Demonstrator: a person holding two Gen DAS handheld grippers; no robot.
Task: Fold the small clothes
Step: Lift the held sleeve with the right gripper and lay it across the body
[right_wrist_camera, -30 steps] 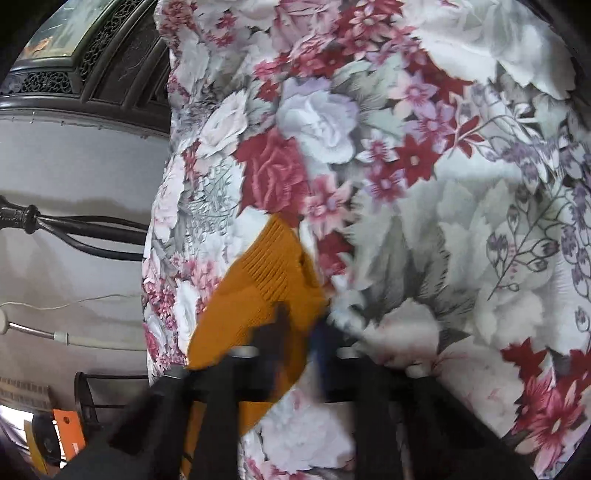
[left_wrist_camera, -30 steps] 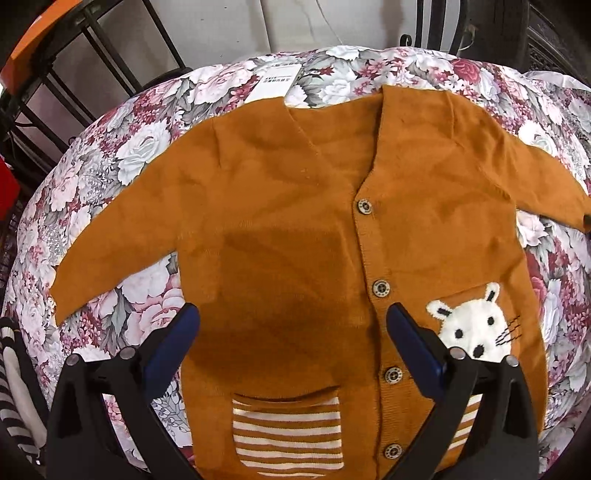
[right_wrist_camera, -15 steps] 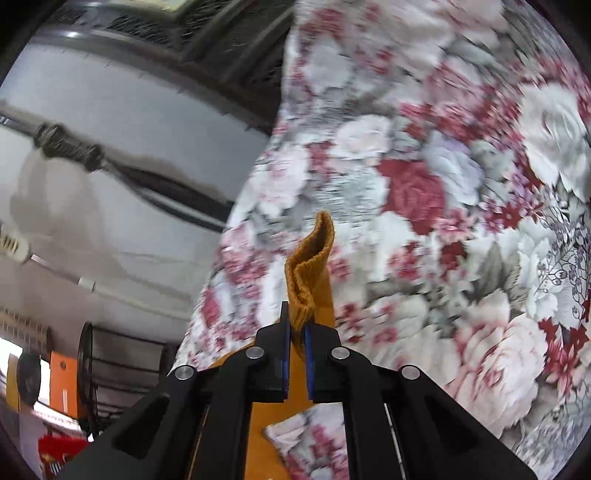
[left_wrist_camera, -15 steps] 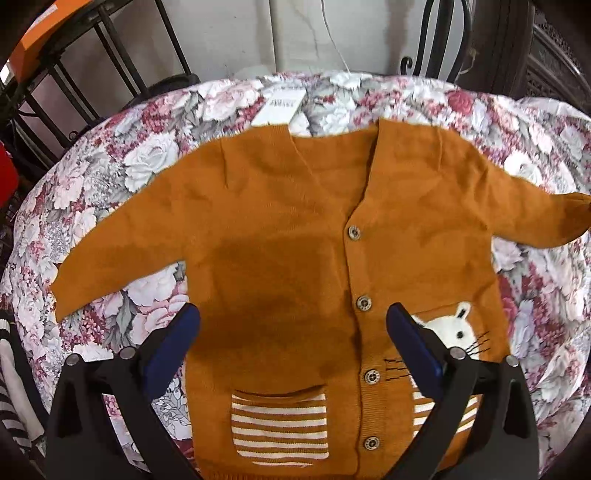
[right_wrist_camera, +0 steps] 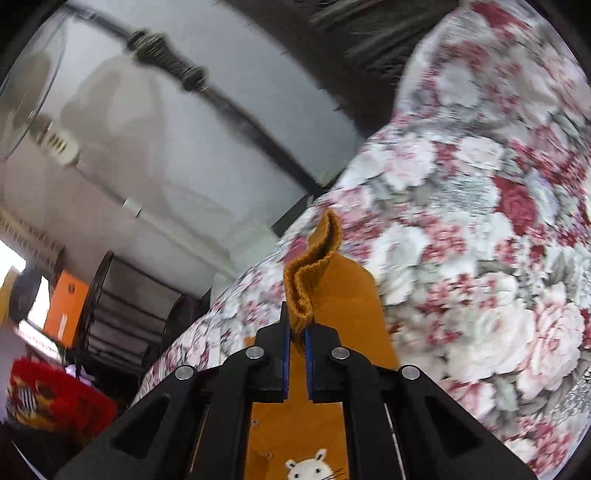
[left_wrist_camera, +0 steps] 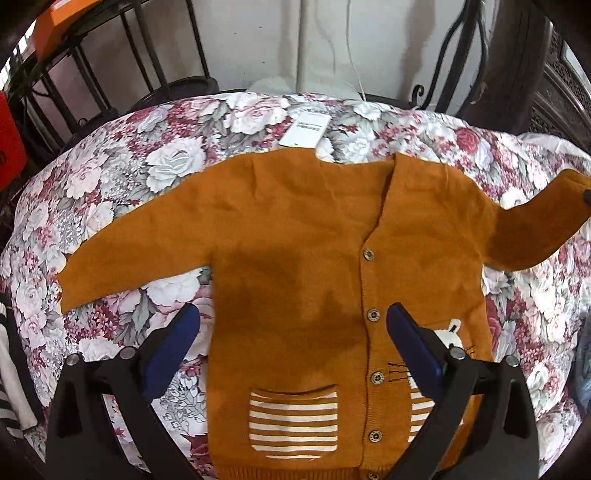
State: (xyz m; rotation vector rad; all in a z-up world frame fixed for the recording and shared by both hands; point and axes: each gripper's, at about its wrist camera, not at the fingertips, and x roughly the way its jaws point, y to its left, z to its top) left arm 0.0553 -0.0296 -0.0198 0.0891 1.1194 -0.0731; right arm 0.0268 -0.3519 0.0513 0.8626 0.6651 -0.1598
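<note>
Cardigan: a small rust-orange cardigan lies face up and buttoned on a flowered cloth covering the surface, its body flat, one sleeve stretched out to the side.
Details: a striped pocket sits low on the front beside a row of buttons; a white mouse patch marks the other side; a paper tag rests at the collar.
Left tool: it hovers above the lower front of the cardigan, blue-padded fingers spread wide, holding nothing.
Right tool: pressed together on the ribbed cuff of the other sleeve, which stands up curled between the pads, raised off the cloth.
Sleeve in left view: the raised sleeve arcs upward at the frame's edge.
Surroundings: dark metal racks, an orange box and a pale wall behind.
</note>
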